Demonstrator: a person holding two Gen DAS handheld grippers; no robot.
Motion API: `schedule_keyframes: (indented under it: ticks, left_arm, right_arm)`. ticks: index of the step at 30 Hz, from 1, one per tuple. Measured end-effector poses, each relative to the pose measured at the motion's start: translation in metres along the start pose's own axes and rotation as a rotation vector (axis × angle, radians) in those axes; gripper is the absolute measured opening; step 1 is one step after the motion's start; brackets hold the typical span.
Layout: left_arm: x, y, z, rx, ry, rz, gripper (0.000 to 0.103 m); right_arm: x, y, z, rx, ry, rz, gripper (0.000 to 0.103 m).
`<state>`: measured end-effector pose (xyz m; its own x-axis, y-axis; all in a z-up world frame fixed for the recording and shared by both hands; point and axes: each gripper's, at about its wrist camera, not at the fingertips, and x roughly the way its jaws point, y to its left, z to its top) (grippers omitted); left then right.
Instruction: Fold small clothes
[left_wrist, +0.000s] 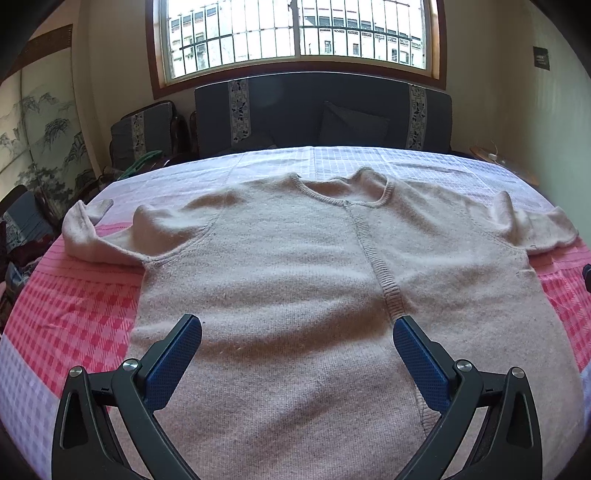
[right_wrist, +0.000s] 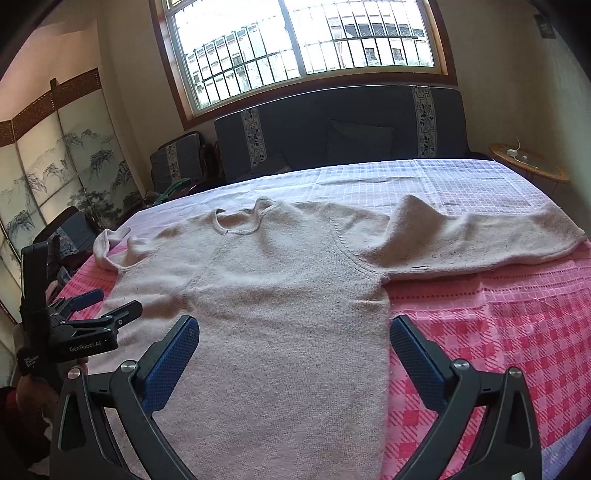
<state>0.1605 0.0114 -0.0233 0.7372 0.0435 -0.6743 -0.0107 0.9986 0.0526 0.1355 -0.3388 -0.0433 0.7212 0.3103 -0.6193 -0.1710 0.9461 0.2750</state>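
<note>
A pale pink-beige knitted sweater (left_wrist: 295, 258) lies flat and spread out on the checked bedspread (left_wrist: 74, 302), collar away from me, both short sleeves out to the sides. It also shows in the right wrist view (right_wrist: 280, 288). My left gripper (left_wrist: 297, 328) is open and empty, hovering over the sweater's lower middle. My right gripper (right_wrist: 293, 330) is open and empty over the sweater's lower right part, its right finger (right_wrist: 413, 354) past the side edge. The left gripper (right_wrist: 99, 306) also shows at the left of the right wrist view, open.
The red-and-white checked bedspread (right_wrist: 480, 332) covers the surface. A dark sofa (left_wrist: 321, 114) stands behind under a barred window. A painted folding screen (right_wrist: 55, 177) stands at left, a small round wooden table (right_wrist: 528, 162) at far right.
</note>
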Motion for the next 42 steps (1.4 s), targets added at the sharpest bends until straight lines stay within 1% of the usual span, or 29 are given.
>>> schedule_keyframes:
  ticks: [1,2,3,5,7,8,10,11,12,13,14,16,21,22,23,24,25,26,28,29,31,33,34,36,38,40,42]
  left_arm:
    - [0.003,0.005,-0.002,-0.002,-0.009,0.013,0.103]
    - [0.007,0.009,-0.004,-0.005,-0.013,0.019,0.103]
    - [0.012,0.014,-0.005,-0.02,0.01,0.012,0.103]
    - [0.019,0.022,-0.006,-0.062,0.046,-0.022,0.103]
    - [0.02,0.026,-0.007,-0.085,0.055,-0.043,0.103]
    - [0.021,0.028,-0.008,-0.093,0.058,-0.063,0.103]
    - [0.023,0.031,-0.009,-0.114,0.074,-0.085,0.103]
    - [0.026,0.033,-0.01,-0.128,0.089,-0.093,0.103]
    - [0.029,0.035,-0.011,-0.147,0.107,-0.109,0.103]
    - [0.032,0.038,-0.012,-0.169,0.124,-0.127,0.103]
    - [0.035,0.041,-0.013,-0.191,0.137,-0.138,0.103]
    - [0.036,0.044,-0.014,-0.216,0.142,-0.148,0.103]
    - [0.039,0.036,-0.013,-0.181,0.159,-0.122,0.103]
    - [0.04,0.035,-0.013,-0.177,0.161,-0.118,0.103]
    - [0.04,0.035,-0.013,-0.177,0.162,-0.117,0.103]
    - [0.04,0.035,-0.013,-0.178,0.162,-0.119,0.103]
    - [0.039,0.036,-0.014,-0.181,0.161,-0.121,0.103]
    - [0.039,0.035,-0.014,-0.184,0.16,-0.122,0.103]
    - [0.039,0.036,-0.013,-0.192,0.158,-0.129,0.103]
    - [0.039,0.037,-0.013,-0.197,0.157,-0.133,0.103]
    - [0.039,0.04,-0.013,-0.206,0.154,-0.14,0.103]
    - [0.038,0.043,-0.013,-0.218,0.148,-0.148,0.103]
    - [0.037,0.045,-0.014,-0.231,0.143,-0.152,0.103]
    - [0.035,0.053,-0.015,-0.272,0.128,-0.157,0.103]
    - [0.033,0.063,-0.017,-0.326,0.112,-0.15,0.103]
    - [0.03,0.074,-0.02,-0.383,0.094,-0.165,0.103]
    - [0.029,0.082,-0.022,-0.422,0.079,-0.18,0.103]
  right_arm:
    - [0.001,-0.024,0.006,0.063,-0.001,0.02,0.098]
    - [0.002,-0.052,0.012,0.133,-0.005,0.031,0.087]
    - [0.003,-0.079,0.016,0.205,-0.01,0.029,0.078]
    - [0.007,-0.143,0.025,0.369,-0.023,0.021,0.07]
    - [0.008,-0.208,0.033,0.535,-0.052,0.016,0.068]
    - [0.007,-0.238,0.037,0.601,-0.065,-0.006,0.068]
    - [0.003,-0.29,0.045,0.705,-0.101,-0.041,0.068]
    - [0.001,-0.311,0.05,0.738,-0.118,-0.074,0.068]
    - [-0.002,-0.328,0.054,0.766,-0.131,-0.107,0.068]
    - [-0.003,-0.345,0.058,0.79,-0.14,-0.122,0.068]
    - [-0.001,-0.358,0.062,0.808,-0.133,-0.125,0.068]
    - [0.006,-0.378,0.068,0.83,-0.109,-0.165,0.068]
    - [0.021,-0.397,0.086,0.829,-0.145,-0.138,0.066]
    - [0.022,-0.399,0.086,0.836,-0.148,-0.132,0.062]
    - [0.027,-0.4,0.085,0.842,-0.126,-0.142,0.028]
    - [0.031,-0.4,0.083,0.847,-0.096,-0.164,0.01]
    - [0.031,-0.397,0.081,0.847,-0.098,-0.187,0.01]
    - [0.029,-0.388,0.082,0.828,-0.123,-0.189,0.009]
    - [0.021,-0.351,0.092,0.745,-0.165,-0.178,0.009]
    - [0.019,-0.326,0.1,0.703,-0.18,-0.144,0.009]
    - [0.023,-0.265,0.12,0.622,-0.195,-0.048,0.009]
    - [0.038,-0.194,0.142,0.514,-0.192,0.041,0.009]
    - [0.049,-0.156,0.152,0.468,-0.187,0.099,0.009]
    - [0.076,-0.084,0.163,0.386,-0.155,0.182,0.009]
    - [0.111,-0.015,0.163,0.301,-0.092,0.242,0.009]
    - [0.148,0.045,0.15,0.232,-0.015,0.269,0.009]
    - [0.178,0.09,0.131,0.171,0.051,0.28,0.009]
